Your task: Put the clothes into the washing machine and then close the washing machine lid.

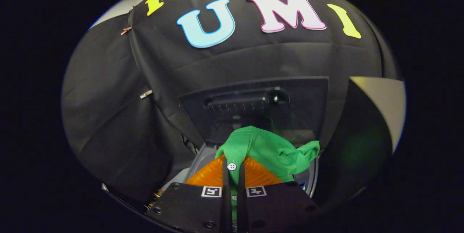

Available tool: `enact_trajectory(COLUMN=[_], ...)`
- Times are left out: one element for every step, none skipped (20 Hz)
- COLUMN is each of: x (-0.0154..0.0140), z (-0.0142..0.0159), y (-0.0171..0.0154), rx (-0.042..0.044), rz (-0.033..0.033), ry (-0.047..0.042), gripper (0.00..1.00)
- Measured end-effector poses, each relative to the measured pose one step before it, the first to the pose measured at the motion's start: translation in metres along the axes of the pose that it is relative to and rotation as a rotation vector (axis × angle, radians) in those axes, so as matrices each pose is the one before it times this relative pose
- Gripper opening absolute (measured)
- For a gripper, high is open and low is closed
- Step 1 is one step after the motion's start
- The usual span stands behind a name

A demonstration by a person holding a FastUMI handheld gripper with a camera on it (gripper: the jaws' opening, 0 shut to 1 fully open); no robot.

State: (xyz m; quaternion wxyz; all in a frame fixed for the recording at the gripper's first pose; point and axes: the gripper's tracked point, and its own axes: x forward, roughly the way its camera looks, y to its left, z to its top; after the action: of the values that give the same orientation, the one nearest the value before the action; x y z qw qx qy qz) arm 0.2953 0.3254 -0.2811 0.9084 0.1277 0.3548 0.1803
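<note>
Right in front of me are two black plates with little square black-and-white tags on them. Past them I see my gripper [232, 167] and its orange ribbed fingers [206, 177]. They are pulled in close, with only a thin gap between them, and both press on a green shirt [268, 149]. I am holding the shirt by its button strip. One small white button [231, 166] sits right in the pinch.

From there the shirt bunches up and spills ahead of the fingers and off to the right. One floppy end sticks out on that side.

Under the shirt I see a bit of the grey washing machine [203, 157]. Its curved rim shows just beside the cloth on the right. Behind the shirt the dark washing machine lid [253, 106] stands up, wide open. The shirt hangs over the opening, in front of the lid. I cannot tell if any of it is inside the tub yet.

Black cloth covers the wall behind it all.
</note>
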Motion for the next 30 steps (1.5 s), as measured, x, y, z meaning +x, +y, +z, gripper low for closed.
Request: enact_trajectory(x=[0.01261,0.01199,0.00910,0.00973,0.00911,0.00875,0.00891,0.00809,0.00677,0.00742,0.00633,0.00587,0.00548,0.00560,0.00271,0.00002,0.00352,0.00182,-0.00985,-0.00001,-0.00279,-0.00063,-0.00459,-0.00417,-0.00403,-0.00412,-0.00605,-0.00851,-0.01079,-0.01005], z=[-0.00877,-0.00806,-0.01006,-0.00921,-0.01008,-0.00890,-0.00945,-0.01060,-0.00934,-0.00647,-0.00648,-0.00693,-0.00497,-0.00515,-0.00398,-0.00147,-0.00063,0.00029,0.00150,-0.00116,0.00345,0.00348,0.00148,0.00094,0.00129,0.00422,0.00791,0.00786,0.01086,0.01316], y=[-0.00318,-0.00224,-0.00296,-0.00430,-0.00463,-0.00342,-0.00183,-0.00303,-0.00460,-0.00460,-0.00361,-0.00315,-0.00435,-0.00550,-0.00343,0.00419,-0.00413,-0.00690,-0.00615,-0.00162,-0.00188,0.00000,0.00052,0.00146,0.00234,0.00041,0.00084,0.00348,0.00334,0.00114], rx=[0.00293,-0.00267,-0.01009,-0.01233,0.00123,0.00885,0.00753,0.00406,0.00402,0.00713,0.01037,0.00512,0.00220,-0.00179,0.02477,0.03904,0.01048,-0.01289,-0.02730,-0.03824,-0.04007,-0.03509,-0.02346,-0.00357,0.00780,0.00565,0.00586,-0.00209,-0.01267,-0.00974], rz=[-0.00784,-0.00764,-0.01392,-0.01692,-0.01435,-0.00899,-0.01051,-0.01525,-0.01625,-0.01422,-0.00248,-0.00108,-0.00625,-0.01451,-0.01200,0.01512,-0.01117,-0.02498,-0.02447,-0.01392,-0.01632,-0.00885,-0.00432,-0.00077,-0.00042,-0.00291,0.00368,0.00843,0.00903,0.00234], ry=[0.00109,-0.00366,-0.00634,-0.00252,0.00129,0.00998,0.01624,0.01244,0.00615,0.00195,0.00308,0.00561,0.00518,0.00292,0.02577,-0.00118,-0.00195,-0.00643,0.00567,-0.00771,-0.01911,-0.02108,-0.00924,0.00050,-0.00479,-0.01566,-0.02395,-0.02737,-0.03295,-0.04188], gripper=[0.10,0.10,0.10,0.10,0.10,0.10,0.10,0.10,0.10,0.10,0.10,0.10,0.10,0.10,0.10,0.11,0.27,0.44,0.60,0.76,0.93,0.96,0.98,0.99,0.99,1.00,1.00,1.00,1.00,1.00])
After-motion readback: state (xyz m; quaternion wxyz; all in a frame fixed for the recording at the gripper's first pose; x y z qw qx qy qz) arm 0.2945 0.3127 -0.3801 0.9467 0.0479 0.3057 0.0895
